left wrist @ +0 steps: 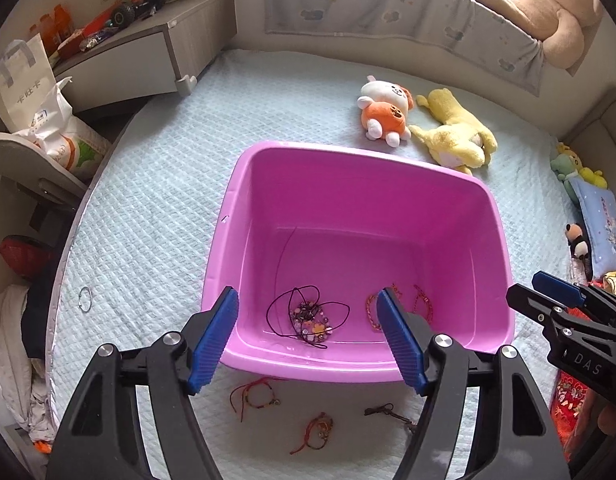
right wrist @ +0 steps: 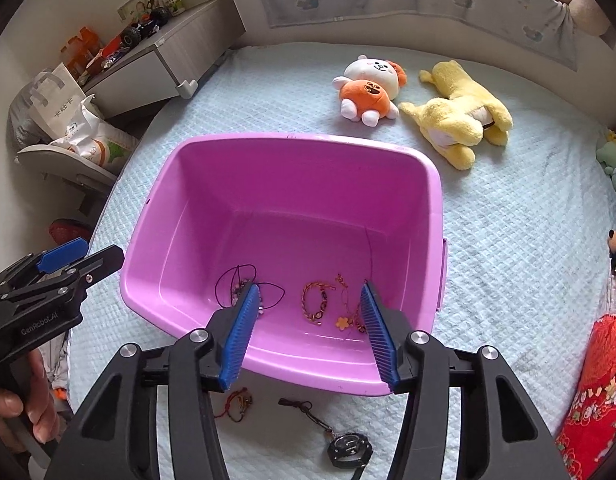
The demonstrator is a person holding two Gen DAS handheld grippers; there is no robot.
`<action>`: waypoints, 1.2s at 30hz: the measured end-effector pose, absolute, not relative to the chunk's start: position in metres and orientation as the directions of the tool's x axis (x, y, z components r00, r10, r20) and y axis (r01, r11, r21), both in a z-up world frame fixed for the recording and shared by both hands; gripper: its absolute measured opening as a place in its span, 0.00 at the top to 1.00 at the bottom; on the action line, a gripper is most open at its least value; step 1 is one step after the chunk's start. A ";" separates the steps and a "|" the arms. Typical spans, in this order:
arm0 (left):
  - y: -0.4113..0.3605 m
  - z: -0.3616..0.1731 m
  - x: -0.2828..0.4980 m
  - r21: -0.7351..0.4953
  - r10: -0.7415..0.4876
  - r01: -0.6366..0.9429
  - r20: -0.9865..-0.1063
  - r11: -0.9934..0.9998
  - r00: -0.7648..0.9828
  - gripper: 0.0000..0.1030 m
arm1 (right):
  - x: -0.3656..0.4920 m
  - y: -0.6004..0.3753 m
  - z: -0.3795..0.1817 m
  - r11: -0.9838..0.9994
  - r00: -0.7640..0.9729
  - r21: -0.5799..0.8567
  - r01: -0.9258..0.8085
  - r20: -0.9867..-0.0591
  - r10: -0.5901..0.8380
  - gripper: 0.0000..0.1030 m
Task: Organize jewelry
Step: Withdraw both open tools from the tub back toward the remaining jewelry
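Note:
A pink plastic tub (left wrist: 428, 208) (right wrist: 292, 152) stands on the bed. Inside lie a black-cord beaded necklace (left wrist: 308, 316) (right wrist: 232, 284) and braided orange-red bracelets (left wrist: 422, 304) (right wrist: 314, 302). On the quilt in front of the tub lie red-cord bracelets (left wrist: 254, 394) (left wrist: 318, 432) (right wrist: 238, 402) and a dark cord with a black pendant (right wrist: 346, 446) (left wrist: 388, 412). A thin metal ring (left wrist: 85, 299) lies left of the tub. My left gripper (left wrist: 308, 320) is open and empty over the tub's near rim. My right gripper (right wrist: 308, 312) is open and empty, likewise over the near rim.
Plush toys (left wrist: 386, 110) (left wrist: 456, 132) (right wrist: 368, 88) (right wrist: 460, 120) lie beyond the tub. A grey cabinet (left wrist: 148, 44) with clutter stands at back left, bags (left wrist: 48, 120) beside it. Red patterned fabric (right wrist: 592, 396) and small toys (left wrist: 578, 240) are at the right bed edge.

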State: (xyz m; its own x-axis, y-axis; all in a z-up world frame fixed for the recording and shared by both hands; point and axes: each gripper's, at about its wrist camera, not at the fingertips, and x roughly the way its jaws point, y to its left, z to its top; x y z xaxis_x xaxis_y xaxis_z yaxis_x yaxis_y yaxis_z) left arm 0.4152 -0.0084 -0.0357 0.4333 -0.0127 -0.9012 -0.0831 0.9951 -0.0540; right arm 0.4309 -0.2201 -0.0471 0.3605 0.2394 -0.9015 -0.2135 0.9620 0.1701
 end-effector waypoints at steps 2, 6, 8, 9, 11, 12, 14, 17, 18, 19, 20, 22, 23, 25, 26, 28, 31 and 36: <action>-0.009 -0.033 0.412 -0.054 -0.013 -0.082 -0.900 0.995 0.435 0.32 | 0.427 -0.220 -0.047 0.961 0.354 0.176 -0.214 -0.903 0.245 0.50; -0.012 -0.027 0.406 -0.054 -0.016 -0.075 -0.897 0.996 0.441 0.32 | 0.415 -0.221 -0.044 0.959 0.351 0.186 -0.212 -0.902 0.253 0.50; -0.011 -0.024 0.402 -0.057 -0.017 -0.076 -0.895 0.995 0.446 0.32 | 0.407 -0.222 -0.042 0.959 0.352 0.192 -0.210 -0.900 0.257 0.50; -0.012 -0.023 0.401 -0.059 -0.019 -0.077 -0.895 0.995 0.446 0.32 | 0.403 -0.222 -0.040 0.958 0.353 0.192 -0.211 -0.899 0.258 0.50; -0.013 -0.019 0.396 -0.059 -0.020 -0.074 -0.894 0.995 0.448 0.32 | 0.395 -0.223 -0.038 0.958 0.355 0.191 -0.213 -0.899 0.258 0.49; -0.013 -0.018 0.393 -0.059 -0.021 -0.073 -0.894 0.996 0.448 0.32 | 0.391 -0.223 -0.036 0.958 0.357 0.191 -0.213 -0.898 0.258 0.49; -0.014 -0.014 0.386 -0.063 -0.024 -0.072 -0.891 0.995 0.453 0.32 | 0.382 -0.225 -0.034 0.957 0.358 0.193 -0.215 -0.897 0.261 0.49; -0.016 -0.009 0.374 -0.072 -0.034 -0.068 -0.890 0.995 0.455 0.32 | 0.368 -0.229 -0.029 0.959 0.362 0.194 -0.208 -0.895 0.259 0.49; -0.018 -0.007 0.369 -0.068 -0.032 -0.062 -0.889 0.996 0.457 0.32 | 0.362 -0.230 -0.028 0.959 0.363 0.199 -0.202 -0.894 0.262 0.48; -0.019 -0.005 0.364 -0.064 -0.031 -0.057 -0.888 0.996 0.459 0.32 | 0.358 -0.231 -0.026 0.959 0.364 0.205 -0.198 -0.893 0.266 0.48; -0.020 -0.004 0.359 -0.060 -0.029 -0.053 -0.887 0.997 0.460 0.32 | 0.352 -0.233 -0.025 0.959 0.366 0.209 -0.193 -0.891 0.269 0.48; -0.021 -0.001 0.349 -0.057 -0.028 -0.049 -0.887 0.997 0.461 0.32 | 0.341 -0.235 -0.023 0.958 0.369 0.214 -0.189 -0.889 0.272 0.48; -0.021 0.001 0.344 -0.057 -0.028 -0.048 -0.887 0.997 0.461 0.32 | 0.335 -0.236 -0.022 0.958 0.369 0.216 -0.188 -0.888 0.273 0.49; -0.022 0.004 0.332 -0.054 -0.028 -0.043 -0.886 0.998 0.463 0.31 | 0.322 -0.237 -0.020 0.958 0.370 0.219 -0.186 -0.887 0.275 0.48; -0.022 0.005 0.327 -0.050 -0.025 -0.041 -0.885 0.998 0.465 0.31 | 0.316 -0.238 -0.020 0.957 0.370 0.222 -0.185 -0.887 0.277 0.48; -0.022 0.008 0.316 -0.044 -0.020 -0.040 -0.883 0.998 0.468 0.30 | 0.304 -0.239 -0.019 0.957 0.368 0.226 -0.184 -0.887 0.280 0.48; -0.022 0.012 0.299 -0.048 -0.021 -0.046 -0.883 0.998 0.469 0.30 | 0.284 -0.240 -0.019 0.956 0.364 0.227 -0.185 -0.888 0.281 0.48; -0.021 0.015 0.268 -0.050 -0.018 -0.056 -0.880 0.997 0.474 0.29 | 0.254 -0.241 -0.020 0.953 0.353 0.232 -0.196 -0.890 0.289 0.48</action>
State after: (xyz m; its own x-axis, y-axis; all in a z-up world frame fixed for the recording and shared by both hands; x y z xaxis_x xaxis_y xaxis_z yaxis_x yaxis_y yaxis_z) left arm 0.2681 -0.0213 0.0152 0.4737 -0.0175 -0.8805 -0.0559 0.9972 -0.0499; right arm 0.2536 -0.2414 -0.0202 0.3531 0.2891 -0.8898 -0.1964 0.9528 0.2317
